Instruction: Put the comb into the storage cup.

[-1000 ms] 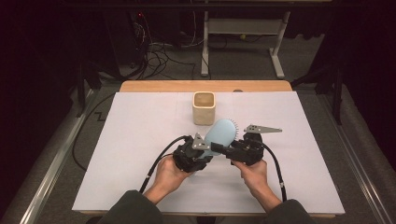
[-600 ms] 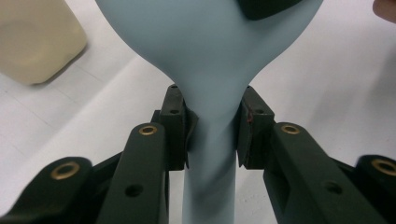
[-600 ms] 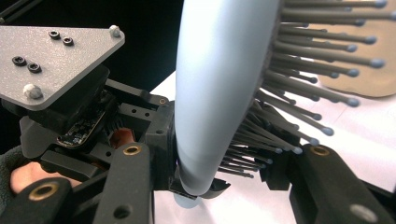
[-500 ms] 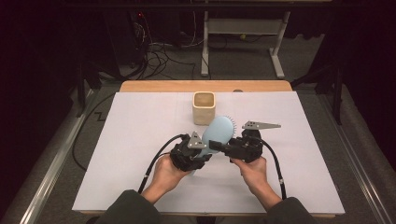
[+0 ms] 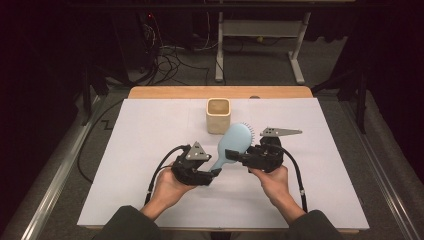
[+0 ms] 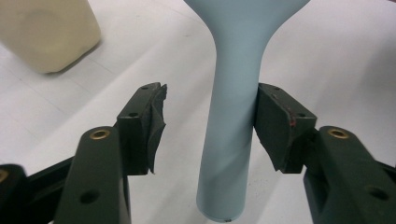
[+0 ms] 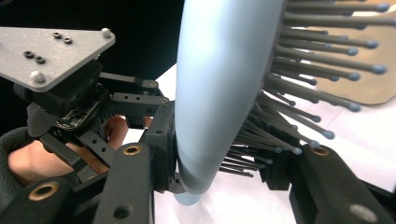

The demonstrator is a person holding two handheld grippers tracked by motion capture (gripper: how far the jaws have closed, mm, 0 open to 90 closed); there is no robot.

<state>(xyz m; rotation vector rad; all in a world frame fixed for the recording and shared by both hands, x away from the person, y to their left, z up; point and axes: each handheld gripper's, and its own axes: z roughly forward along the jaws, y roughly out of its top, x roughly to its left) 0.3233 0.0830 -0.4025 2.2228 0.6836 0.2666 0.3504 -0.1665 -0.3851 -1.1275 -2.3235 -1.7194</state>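
Left hand-held gripper (image 5: 216,172) jaws just opened off hairbrush (image 5: 232,145) handle, head pointing up-right.

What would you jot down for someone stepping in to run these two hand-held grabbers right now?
Left gripper: jaws have just been opening; the hairbrush handle stands between them, one side with a clear gap, so no grip.
Right gripper: jaws shut on the hairbrush at the base of its head, back against one jaw, bristles against the other.
Things: hairbrush lifted over the white table; beige cup stands just behind it.
Done: brush passed from left to right.
Left: probably draw the left gripper away, then carry the brush to the cup.
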